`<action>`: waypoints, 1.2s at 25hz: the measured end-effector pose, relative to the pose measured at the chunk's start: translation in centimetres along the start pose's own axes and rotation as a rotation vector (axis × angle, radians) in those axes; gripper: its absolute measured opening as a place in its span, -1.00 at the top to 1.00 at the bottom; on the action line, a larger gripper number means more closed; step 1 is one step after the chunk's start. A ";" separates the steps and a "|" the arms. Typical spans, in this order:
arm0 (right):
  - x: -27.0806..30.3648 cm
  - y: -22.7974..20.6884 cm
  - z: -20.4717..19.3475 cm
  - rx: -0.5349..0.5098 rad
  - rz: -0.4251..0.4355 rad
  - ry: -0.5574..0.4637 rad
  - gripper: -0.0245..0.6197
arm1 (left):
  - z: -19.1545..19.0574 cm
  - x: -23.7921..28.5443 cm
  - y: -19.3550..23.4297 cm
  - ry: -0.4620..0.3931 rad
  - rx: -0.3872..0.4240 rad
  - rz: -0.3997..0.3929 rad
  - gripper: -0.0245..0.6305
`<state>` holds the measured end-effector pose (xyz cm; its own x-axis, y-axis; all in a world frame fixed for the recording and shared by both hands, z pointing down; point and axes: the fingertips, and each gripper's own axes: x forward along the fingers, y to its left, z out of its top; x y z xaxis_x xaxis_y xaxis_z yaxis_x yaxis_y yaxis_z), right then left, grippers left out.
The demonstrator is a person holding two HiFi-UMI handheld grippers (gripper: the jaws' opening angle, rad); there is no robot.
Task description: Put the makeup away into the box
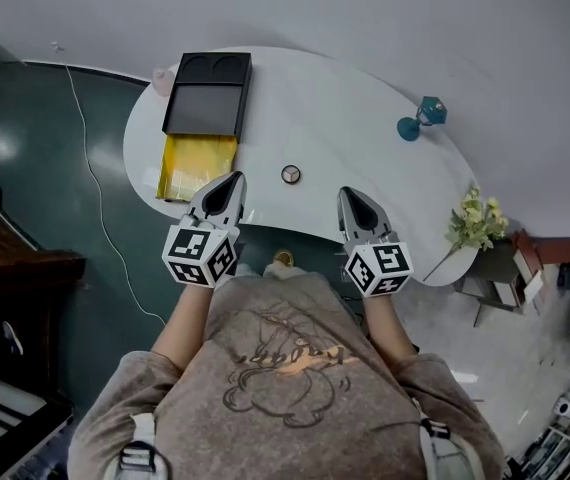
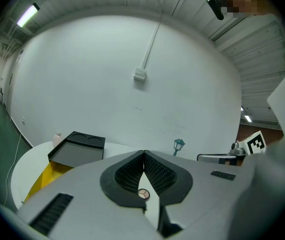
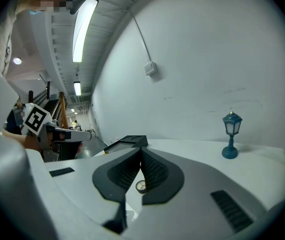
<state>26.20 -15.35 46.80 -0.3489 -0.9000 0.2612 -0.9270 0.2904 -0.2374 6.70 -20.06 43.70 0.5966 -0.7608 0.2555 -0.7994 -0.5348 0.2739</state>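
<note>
Head view: left gripper [image 1: 232, 179] and right gripper [image 1: 349, 195] are over the near edge of the white table [image 1: 355, 108], both with jaws closed on nothing. The round makeup compact [image 1: 290, 174] lies on the table between them, touching neither. The black box [image 1: 206, 96], with a yellow tray [image 1: 197, 165] sticking out, is on the table's left end. A blue lamp [image 1: 421, 118] is far right.

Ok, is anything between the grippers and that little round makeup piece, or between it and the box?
Nothing visible. The round makeup piece lies alone on the white table, ahead of the left gripper and right gripper. The tabletop from it to the black box is bare; the blue lamp stands off to the right.
</note>
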 end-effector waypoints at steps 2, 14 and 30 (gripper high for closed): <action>0.3 0.0 0.2 0.003 0.016 -0.002 0.91 | 0.1 0.2 0.2 0.003 -0.001 0.006 0.86; 1.7 2.4 1.4 0.026 0.127 -0.056 0.14 | 1.0 0.2 1.2 0.016 0.012 -0.020 0.86; 5.6 3.8 -1.9 0.035 0.157 0.042 -0.68 | 1.7 0.0 3.2 0.010 0.007 -0.049 0.86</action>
<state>20.44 -18.67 49.12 -0.4950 -0.8300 0.2572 -0.8556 0.4139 -0.3110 4.01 -22.45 43.04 0.6355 -0.7302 0.2510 -0.7697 -0.5738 0.2798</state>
